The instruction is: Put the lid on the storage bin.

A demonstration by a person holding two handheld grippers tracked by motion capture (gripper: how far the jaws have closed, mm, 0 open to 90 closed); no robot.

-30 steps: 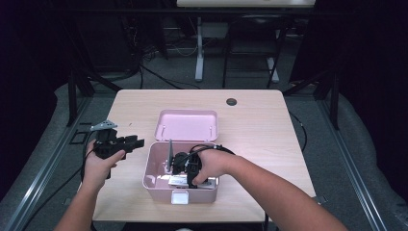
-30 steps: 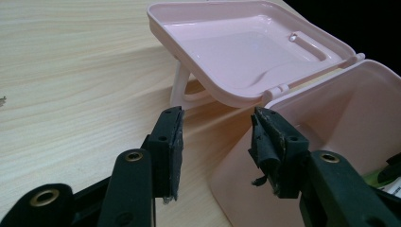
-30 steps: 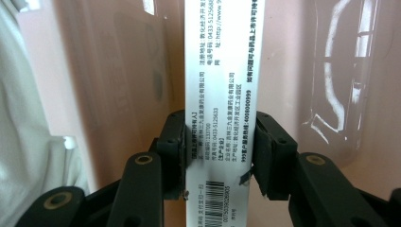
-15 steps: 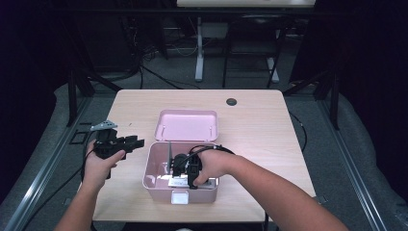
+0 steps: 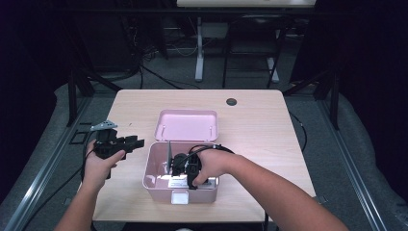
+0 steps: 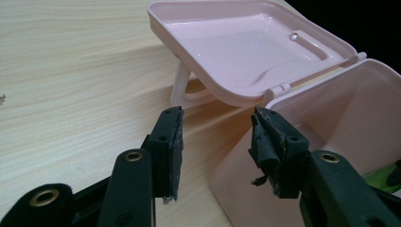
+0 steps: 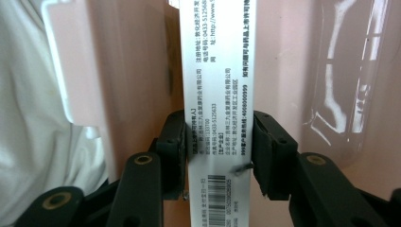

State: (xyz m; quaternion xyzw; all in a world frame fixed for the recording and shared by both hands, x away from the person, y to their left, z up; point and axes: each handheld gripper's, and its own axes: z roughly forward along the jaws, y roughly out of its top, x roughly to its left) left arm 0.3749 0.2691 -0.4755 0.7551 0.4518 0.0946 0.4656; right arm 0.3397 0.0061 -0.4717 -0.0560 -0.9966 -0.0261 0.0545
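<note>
A pink box (image 5: pixel 159 180) is seen near the front edge of the wooden table (image 5: pixel 260 125) in the high view, its hinged lid (image 5: pixel 186 125) thrown back and lying open behind it.

Right gripper (image 5: pixel 180 166) – held down inside the box by the person's right hand (image 5: pixel 211 163). In the right gripper view its 2 black jaws are set on either side of a narrow white carton (image 7: pixel 217 94) printed with small text and a barcode. The right-hand pad (image 7: pixel 262 142) is seen against the carton's edge; the left-hand pad (image 7: pixel 175 142) lies at the other edge, though firm contact there cannot be made out. The jaws have just been opening a little, with the carton between them. The carton stands on end along the pink inner wall (image 7: pixel 132 85) of the box; clear plastic packaging (image 7: pixel 345 85) is seen just beside it.

Left gripper (image 5: pixel 134 143) – held above the table to the left of the box, apart from it, by the left hand (image 5: pixel 98 163). In the left gripper view its jaws are spread wide with nothing between them; the pads (image 6: pixel 172 142) are worn and frayed. Beyond them the box corner (image 6: pixel 302 142) and the open lid (image 6: pixel 246 52) are in sight, and a scrap of green (image 6: pixel 383 182) is glimpsed inside the box.

A small dark round fitting (image 5: pixel 231 102) is set in the table near its far edge.
</note>
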